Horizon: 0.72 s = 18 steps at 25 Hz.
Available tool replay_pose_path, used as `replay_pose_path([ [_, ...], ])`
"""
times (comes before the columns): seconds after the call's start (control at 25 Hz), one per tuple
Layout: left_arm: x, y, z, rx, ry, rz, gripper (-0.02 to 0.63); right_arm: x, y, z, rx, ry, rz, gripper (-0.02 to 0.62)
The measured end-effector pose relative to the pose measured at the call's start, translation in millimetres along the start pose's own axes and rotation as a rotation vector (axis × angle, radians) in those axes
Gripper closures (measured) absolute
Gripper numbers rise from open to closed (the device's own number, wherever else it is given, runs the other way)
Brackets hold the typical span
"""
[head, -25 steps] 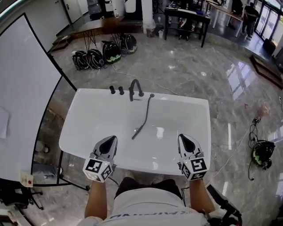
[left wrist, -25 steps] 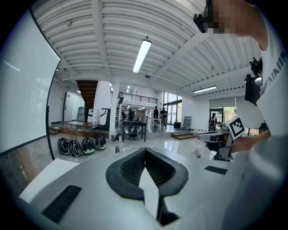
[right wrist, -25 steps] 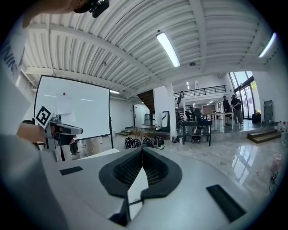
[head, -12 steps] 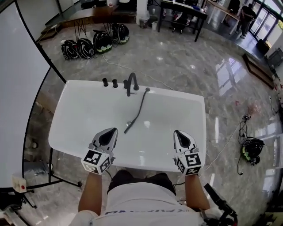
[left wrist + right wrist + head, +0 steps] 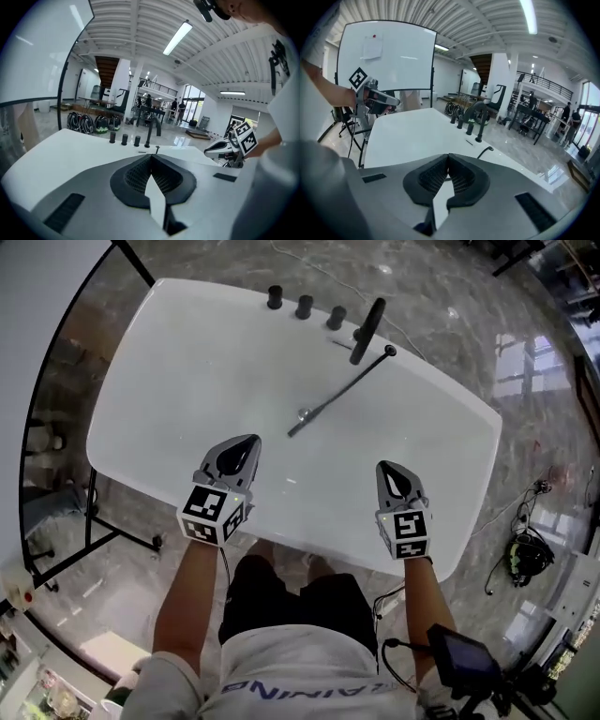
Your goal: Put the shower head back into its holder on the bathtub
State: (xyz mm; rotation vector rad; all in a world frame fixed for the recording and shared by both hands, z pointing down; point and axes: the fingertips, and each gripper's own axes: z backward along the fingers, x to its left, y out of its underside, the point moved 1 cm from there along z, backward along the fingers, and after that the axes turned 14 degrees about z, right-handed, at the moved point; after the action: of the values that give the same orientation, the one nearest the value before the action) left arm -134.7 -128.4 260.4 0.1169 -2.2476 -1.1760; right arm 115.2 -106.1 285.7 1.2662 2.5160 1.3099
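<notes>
Both grippers have dropped and pushed forward since the earlier frames, and they now hang over the near rim of the white bathtub [image 5: 150, 343], which fills more of the head view. The shower head [image 5: 298, 422] has not shifted.

My left gripper [image 5: 247, 442] sits toward the near left corner and my right gripper [image 5: 387, 469] toward the near right corner. Each gripper view shows its fingers [image 5: 136, 177] pressed together with nothing between them.

I judge the main risk to be arriving still closed. Unless the fingers spread first, they would knock the thin dark wand along the slick basin floor instead of pinching it. A grab on the hose [image 5: 349, 382] rather than the head could let the head swing and strike the spout [image 5: 367, 326] or the three knobs [image 5: 304, 307]. The hose might also snag as the head is lifted toward the far rim. I cannot make out the holder itself.

The shower head lies on the basin floor near the middle of the tub. Its hose runs up to the far rim beside the spout. It is apart from both grippers, ahead of them, and nearer the left one.
</notes>
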Motion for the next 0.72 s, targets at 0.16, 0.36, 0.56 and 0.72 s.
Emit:
replay_pose_path([
  [0.16, 73, 44, -42, 0.058, -0.049, 0.009, 0.588, 31, 20, -107, 0.014, -0.131, -0.006, 0.583],
  [0.36, 127, 98, -96, 0.088, 0.025, -0.006, 0.588, 67, 65, -219, 0.059, -0.248, 0.156, 0.583],
  [0.56, 171, 161, -147, 0.145, 0.097, -0.054, 0.588, 113, 137, -323, 0.130, -0.369, 0.369, 0.581],
  [0.72, 211, 233, -199, 0.241, 0.092, 0.031, 0.589, 157, 211, -384, 0.177, -0.517, 0.643, 0.581],
])
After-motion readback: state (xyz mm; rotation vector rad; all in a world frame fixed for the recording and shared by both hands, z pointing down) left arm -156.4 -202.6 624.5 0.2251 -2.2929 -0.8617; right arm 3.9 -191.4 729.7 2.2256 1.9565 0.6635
